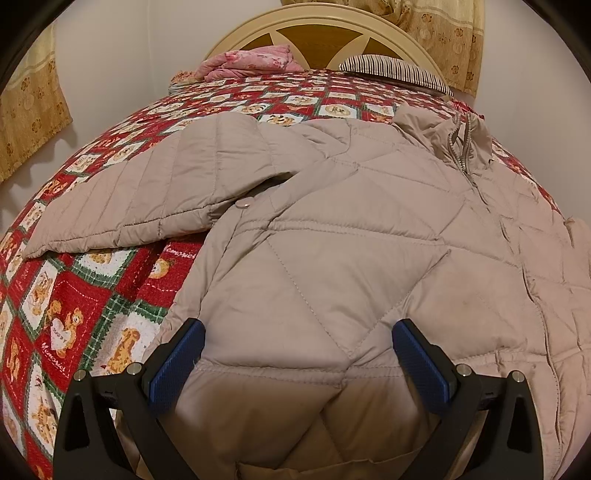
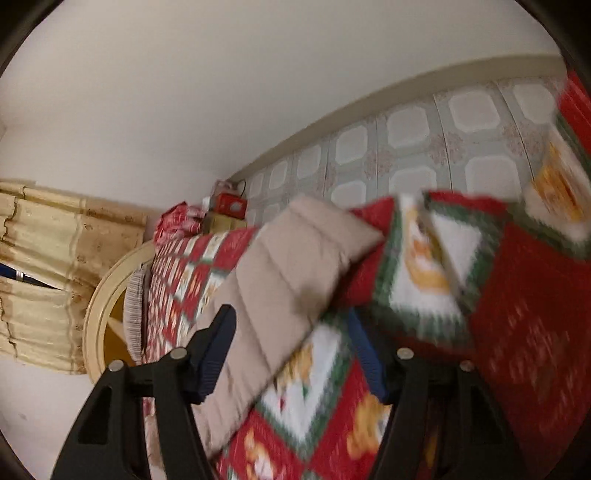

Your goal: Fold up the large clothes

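A beige quilted jacket (image 1: 351, 229) lies spread front-up on a bed with a red teddy-bear blanket (image 1: 74, 302). Its zip and collar (image 1: 461, 147) point to the far right, one sleeve (image 1: 147, 192) stretches left. My left gripper (image 1: 299, 354) is open, its blue pads on either side of the jacket's hem. In the blurred, tilted right wrist view, my right gripper (image 2: 291, 354) is open over the jacket's other sleeve (image 2: 288, 273), which lies between the fingers on the blanket (image 2: 517, 314).
A cream headboard (image 1: 317, 26) stands at the far end with a pink folded cloth (image 1: 251, 61) and a striped pillow (image 1: 395, 70). Yellow curtains (image 1: 29, 110) hang on the wall. A tiled floor (image 2: 406, 147) and boxes (image 2: 225, 210) lie beside the bed.
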